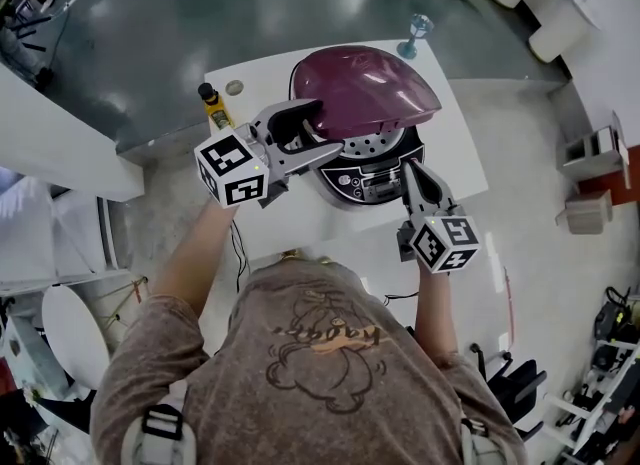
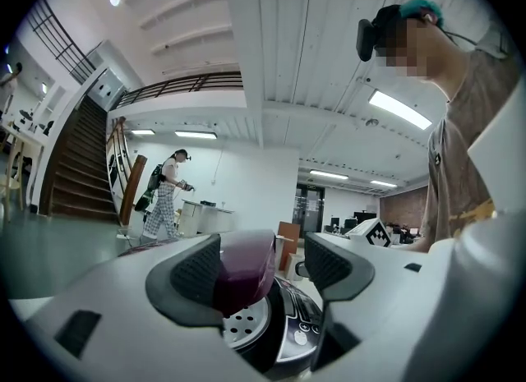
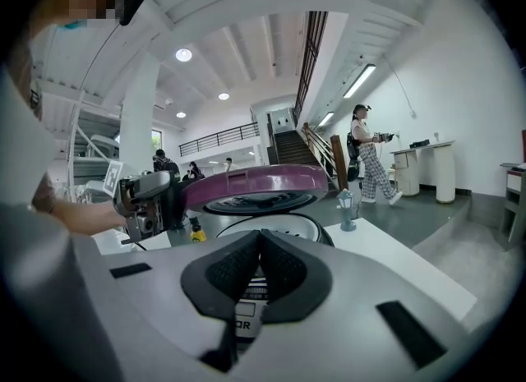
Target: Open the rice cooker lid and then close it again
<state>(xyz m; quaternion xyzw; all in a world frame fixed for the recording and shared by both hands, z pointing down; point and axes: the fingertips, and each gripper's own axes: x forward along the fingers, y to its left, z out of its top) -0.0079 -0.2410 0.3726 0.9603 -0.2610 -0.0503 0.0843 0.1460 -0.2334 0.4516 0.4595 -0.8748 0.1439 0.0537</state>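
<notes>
A white bench carries a dark rice cooker. Its purple lid is raised at the front, leaving a gap above the cooker's rim.

My left tool is at the cooker's front left. Its jaws are spread, with the lid's edge between them. In the left gripper view the lid lies against one jaw pad, with open space on the other side of it.

My right tool is at the cooker's front right, just beside the control panel. Its jaws are pressed together with nothing between them. In the right gripper view the closed tool points at the cooker, and the lid sits nearly level above the open pot.

A yellow bottle with a dark cap stands to the cooker's left. A blue glass stands behind the cooker, at the bench's far edge.
</notes>
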